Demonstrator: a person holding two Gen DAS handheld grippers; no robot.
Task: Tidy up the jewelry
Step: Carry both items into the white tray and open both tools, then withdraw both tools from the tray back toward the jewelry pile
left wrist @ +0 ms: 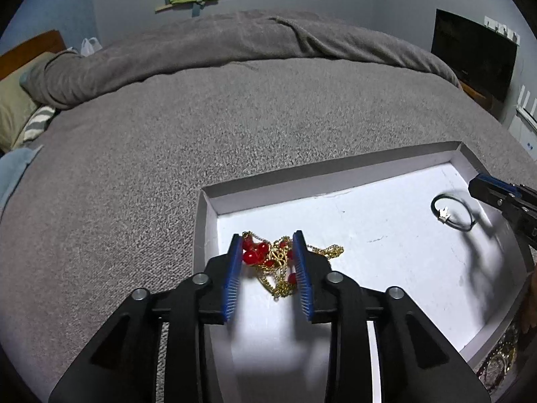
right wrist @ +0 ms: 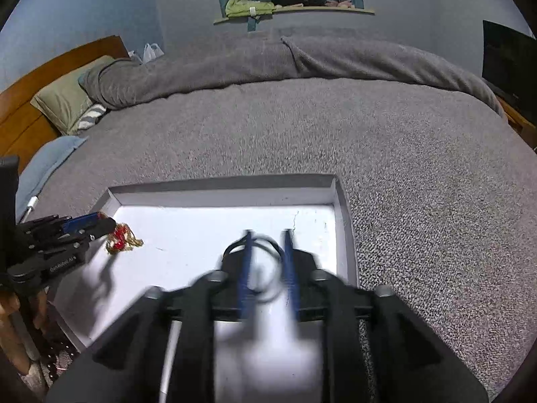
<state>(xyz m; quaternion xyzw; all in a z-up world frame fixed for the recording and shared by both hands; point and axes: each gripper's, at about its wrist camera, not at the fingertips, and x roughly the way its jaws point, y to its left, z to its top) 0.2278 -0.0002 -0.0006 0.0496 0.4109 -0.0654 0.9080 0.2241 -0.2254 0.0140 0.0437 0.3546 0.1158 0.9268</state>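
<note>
A shallow white tray [left wrist: 335,168] lies on the grey bed [left wrist: 167,134]. In its near-left corner sits a tangle of gold chain with red beads [left wrist: 268,258], and the left tool [left wrist: 268,262] stands over it with its blue pads [left wrist: 235,268] spread fairly wide on either side of the heap — not closed on it, though whether a pad brushes a strand cannot be told. Toward the tray's right side lies a black bracelet with a small silver star charm [left wrist: 451,213]. The right tool [right wrist: 266,268] hangs above it; that view is motion-blurred, yet its pads look moderately parted with the black loop [right wrist: 265,268] showing between them, and no grip is evident.

The step in hand appears to be picking up or settling each piece within the tray. To do it well, the left tool should come down until both pad tips reach the tray floor, centred on the bead cluster rather than the trailing chain, then close slowly so loose links gather in instead of slipping out. The bracelet is thin and flat — the right tool would do better to pinch across the cord near the charm, steady first.
</note>
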